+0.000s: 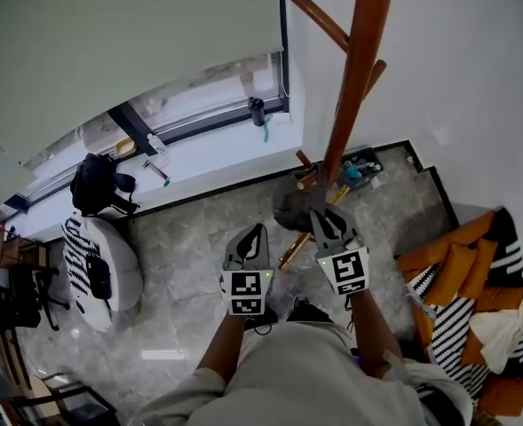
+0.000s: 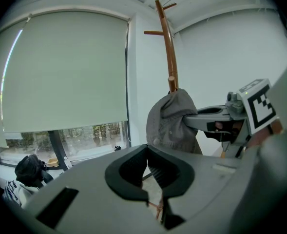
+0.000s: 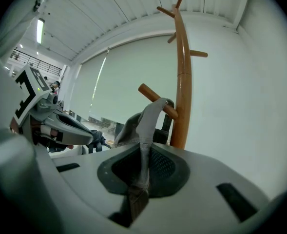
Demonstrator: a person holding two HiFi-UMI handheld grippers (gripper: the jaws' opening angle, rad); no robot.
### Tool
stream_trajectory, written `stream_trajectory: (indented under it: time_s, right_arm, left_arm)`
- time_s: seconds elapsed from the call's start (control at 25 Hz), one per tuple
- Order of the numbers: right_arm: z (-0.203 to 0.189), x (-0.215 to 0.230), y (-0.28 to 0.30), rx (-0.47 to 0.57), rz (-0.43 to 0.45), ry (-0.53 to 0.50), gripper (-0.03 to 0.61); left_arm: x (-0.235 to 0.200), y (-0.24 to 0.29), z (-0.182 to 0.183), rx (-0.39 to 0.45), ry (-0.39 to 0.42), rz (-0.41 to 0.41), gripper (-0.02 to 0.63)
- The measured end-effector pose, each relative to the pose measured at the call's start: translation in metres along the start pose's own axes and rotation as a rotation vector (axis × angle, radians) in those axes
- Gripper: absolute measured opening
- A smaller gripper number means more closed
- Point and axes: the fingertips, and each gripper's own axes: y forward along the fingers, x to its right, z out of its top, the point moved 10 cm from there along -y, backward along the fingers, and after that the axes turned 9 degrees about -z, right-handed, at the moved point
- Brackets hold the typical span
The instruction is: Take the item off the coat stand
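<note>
Grey cloth item hangs by its strap over a peg of the brown wooden coat stand. The right tongs are clamped on the strap, and the left tongs are closed and empty. Lifting the strap clear of the peg remains.

Nothing is legible from where I stand; the left cube and right cube show only black-and-white square markers.

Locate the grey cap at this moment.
In the right gripper view, the grey cap hangs left of the coat stand pole, looped over a lower peg, its fabric pinched in the right gripper.
</note>
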Motion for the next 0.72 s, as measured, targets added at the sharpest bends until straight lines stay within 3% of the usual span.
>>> stream_trajectory:
  time_s: [0.72]
  right_arm:
    - [0.028, -0.025, -0.011, 0.125, 0.071, -0.019, 0.021]
  left_arm:
    - [-0.005, -0.029, -0.013, -0.003, -0.036, 0.074, 0.009]
